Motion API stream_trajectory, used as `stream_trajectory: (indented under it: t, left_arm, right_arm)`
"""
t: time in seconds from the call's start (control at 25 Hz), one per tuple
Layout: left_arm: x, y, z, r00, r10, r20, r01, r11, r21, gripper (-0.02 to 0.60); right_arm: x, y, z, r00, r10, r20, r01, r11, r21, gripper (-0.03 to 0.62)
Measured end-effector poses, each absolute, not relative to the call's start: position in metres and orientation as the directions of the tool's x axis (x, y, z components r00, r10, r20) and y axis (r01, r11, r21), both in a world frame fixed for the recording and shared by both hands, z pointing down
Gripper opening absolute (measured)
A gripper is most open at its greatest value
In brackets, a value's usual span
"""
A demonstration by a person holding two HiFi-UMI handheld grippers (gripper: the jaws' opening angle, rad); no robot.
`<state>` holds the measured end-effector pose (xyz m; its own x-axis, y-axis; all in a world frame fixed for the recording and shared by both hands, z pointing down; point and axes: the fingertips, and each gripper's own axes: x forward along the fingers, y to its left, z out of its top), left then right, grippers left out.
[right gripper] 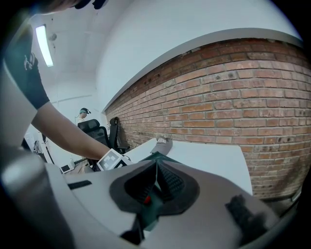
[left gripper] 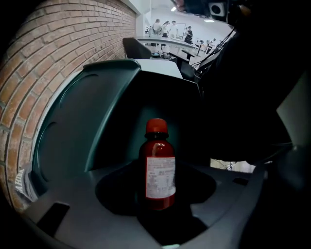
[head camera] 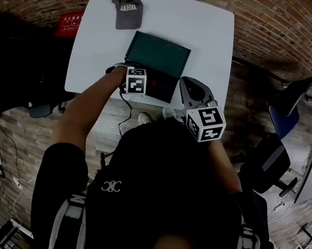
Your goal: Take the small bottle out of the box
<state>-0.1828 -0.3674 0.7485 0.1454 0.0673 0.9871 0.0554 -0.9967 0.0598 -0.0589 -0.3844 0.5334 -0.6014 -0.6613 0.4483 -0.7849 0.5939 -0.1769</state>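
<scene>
Small bottle (left gripper: 159, 165) standing in box (left gripper: 73, 141), seeming light, stiff, slippery; gripping labelled body best. Left claw (left gripper: 163, 221) gaping wide, right claw (right gripper: 154, 185) pinching box edge.

The small bottle (left gripper: 158, 165) is coloured dark red, with a red top and a white printed label. The box (head camera: 156, 54) is coloured dark green. Beneath the box a white table (head camera: 213, 37) is seen, and beyond the box a grey baseball cap (head camera: 126, 9) and a red-brown brick wall (right gripper: 233, 97).

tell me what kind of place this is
Likely a shared office or lab workspace: a bare brick wall, a white table, office chairs, and a long workbench with people at it in the background.
</scene>
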Motion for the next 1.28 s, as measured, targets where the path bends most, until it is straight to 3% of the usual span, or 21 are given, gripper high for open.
stream_trajectory:
  t: [0.36,0.64,0.92,1.28]
  left_arm:
    - [-0.181,-0.364,0.74,0.083,0.044,0.996,0.082,-0.996,0.038,0.229]
    - [-0.171,-0.363,0.699,0.24,-0.002,0.971,0.03,-0.999,-0.009,0.229]
    - [-0.182,-0.371,0.645,0.438,-0.197,0.877,-0.285,-0.956,-0.073,0.229]
    - [-0.203,-0.391,0.581,0.487,-0.577,0.656,-0.706,-0.702,-0.093,0.227]
  right_arm:
    - [-0.061,-0.386,0.534,-0.618,-0.656,0.433,-0.772,0.611,-0.175,0.031]
    - [-0.073,-0.39,0.527,-0.659,-0.63,0.411,-0.741,0.638,-0.21,0.031]
    - [-0.084,-0.403,0.518,-0.69,-0.624,0.368,-0.715,0.668,-0.206,0.031]
    - [-0.105,-0.433,0.48,-0.69,-0.683,0.237,-0.723,0.656,-0.215,0.029]
